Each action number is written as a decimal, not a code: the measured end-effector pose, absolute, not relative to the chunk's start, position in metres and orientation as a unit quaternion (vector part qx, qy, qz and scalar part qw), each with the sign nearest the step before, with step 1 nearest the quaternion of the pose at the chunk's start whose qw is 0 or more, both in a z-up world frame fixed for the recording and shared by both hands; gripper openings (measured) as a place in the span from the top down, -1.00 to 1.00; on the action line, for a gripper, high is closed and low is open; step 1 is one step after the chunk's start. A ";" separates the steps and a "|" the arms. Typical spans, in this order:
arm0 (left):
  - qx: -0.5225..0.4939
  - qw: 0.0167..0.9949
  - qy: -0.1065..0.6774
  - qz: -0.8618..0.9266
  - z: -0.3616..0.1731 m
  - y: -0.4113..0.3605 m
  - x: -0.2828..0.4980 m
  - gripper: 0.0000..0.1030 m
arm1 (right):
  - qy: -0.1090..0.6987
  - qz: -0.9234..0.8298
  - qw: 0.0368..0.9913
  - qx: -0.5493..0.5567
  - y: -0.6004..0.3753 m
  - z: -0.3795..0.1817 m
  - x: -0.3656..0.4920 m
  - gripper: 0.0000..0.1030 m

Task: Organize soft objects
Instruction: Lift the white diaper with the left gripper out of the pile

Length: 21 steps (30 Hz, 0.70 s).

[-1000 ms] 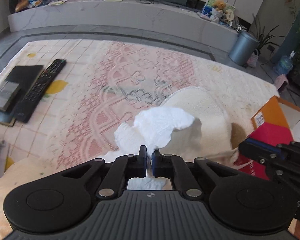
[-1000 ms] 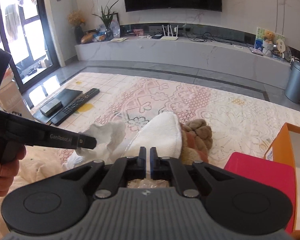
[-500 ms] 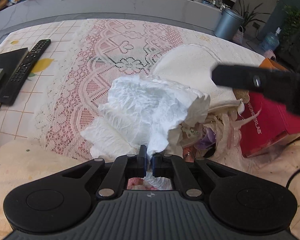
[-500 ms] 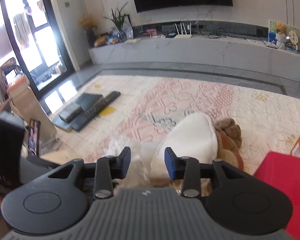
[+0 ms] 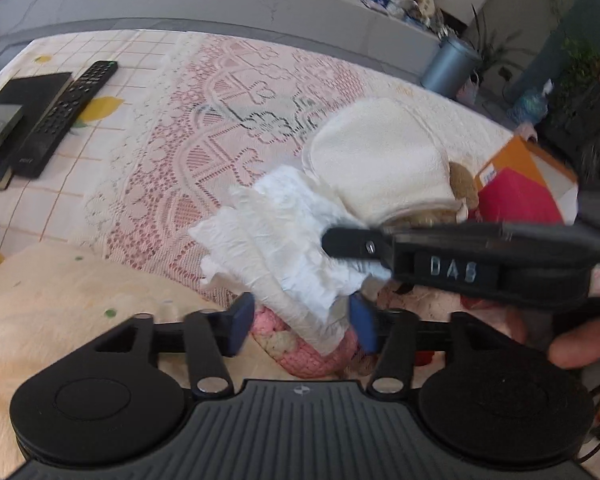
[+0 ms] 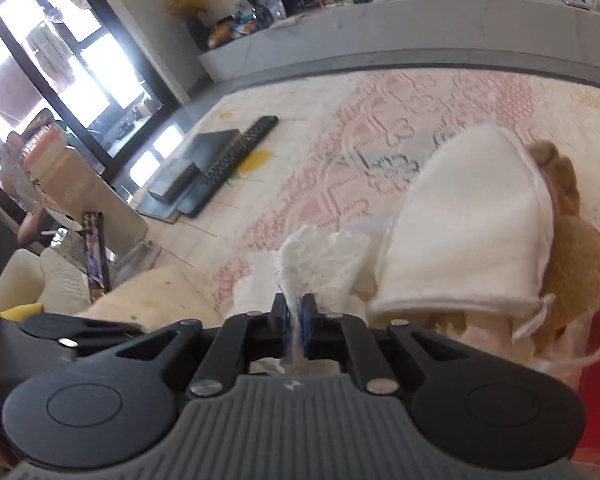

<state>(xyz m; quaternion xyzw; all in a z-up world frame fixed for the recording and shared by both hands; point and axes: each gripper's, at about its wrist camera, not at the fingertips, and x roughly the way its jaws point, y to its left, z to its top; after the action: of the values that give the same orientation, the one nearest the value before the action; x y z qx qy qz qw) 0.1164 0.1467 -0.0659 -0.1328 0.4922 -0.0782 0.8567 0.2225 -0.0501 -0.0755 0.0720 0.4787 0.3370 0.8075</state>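
Note:
A crinkled white cloth (image 5: 276, 240) hangs over a pile of soft things on the lace tablecloth (image 5: 228, 128). My left gripper (image 5: 302, 328) has its jaws opening; the cloth's lower corner hangs loose between the blue pads (image 5: 242, 326), which do not press it. My right gripper (image 6: 294, 320) is shut on the white cloth (image 6: 320, 256). In the left wrist view the right gripper (image 5: 336, 242) reaches in from the right onto the cloth's upper edge. A cream towel mitt (image 5: 380, 160) lies over a brown plush toy (image 6: 576, 256). A pink knitted piece (image 5: 304, 356) sits under the cloth.
A black remote (image 5: 68, 116) and a dark flat book (image 5: 24, 96) lie at the far left. A red bag (image 5: 516, 196) and an orange box (image 5: 528, 152) stand at the right. A cream blanket (image 5: 80, 288) covers the near left. A person's fingers (image 5: 580, 344) hold the right gripper.
My left jaws have gone from shut on the white cloth to wide apart. My right gripper opened, came down from the right and shut on the cloth.

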 end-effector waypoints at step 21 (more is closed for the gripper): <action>-0.189 0.852 0.486 -0.051 -0.080 0.128 0.150 -0.27 | 0.473 0.337 0.812 0.058 -0.063 -0.095 0.200 0.86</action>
<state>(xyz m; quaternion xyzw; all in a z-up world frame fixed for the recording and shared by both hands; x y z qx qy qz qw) 0.1501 0.1278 -0.0804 -0.1893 0.4861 -0.0512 0.8516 0.2002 -0.0634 -0.0954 0.0576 0.4729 0.3372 0.8120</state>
